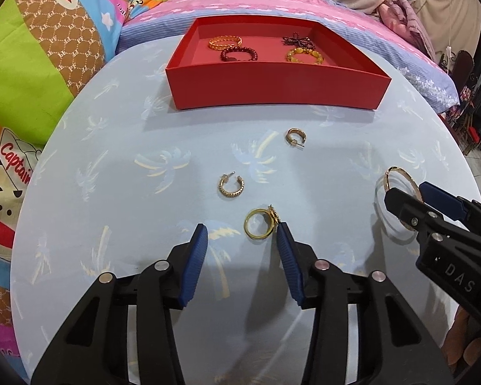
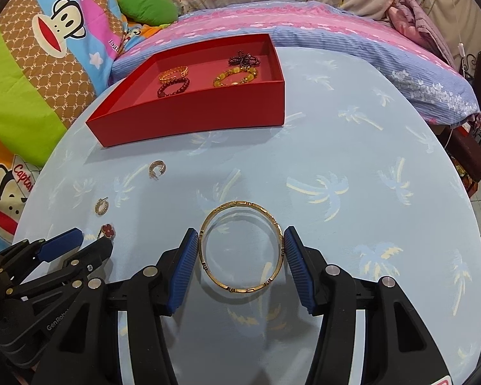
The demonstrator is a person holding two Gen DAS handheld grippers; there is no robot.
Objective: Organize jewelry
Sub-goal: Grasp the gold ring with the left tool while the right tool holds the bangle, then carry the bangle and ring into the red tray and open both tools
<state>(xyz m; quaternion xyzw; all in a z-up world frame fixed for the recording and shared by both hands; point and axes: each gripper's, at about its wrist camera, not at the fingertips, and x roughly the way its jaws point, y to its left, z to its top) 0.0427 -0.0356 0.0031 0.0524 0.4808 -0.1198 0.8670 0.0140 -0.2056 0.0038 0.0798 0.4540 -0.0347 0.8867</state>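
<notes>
Between the right gripper's [image 2: 240,250] spread fingers lies a thin rigid gold bangle [image 2: 241,247], probably slippery; pinch opposite rim edges.

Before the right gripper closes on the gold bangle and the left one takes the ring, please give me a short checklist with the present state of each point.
1. Gold bangle lies between the right gripper fingers, one on each side: ok.
2. Right gripper already clamped on the bangle: cannot tell; pads are at the rim, contact unclear.
3. Gold ring centred in the left gripper: not ok; it sits close to the right-hand finger.
4. Red box has free floor near its front wall: ok.
5. Two small hoop earrings lie outside both grippers: ok.
6. The grippers stand apart from each other: ok.
</notes>
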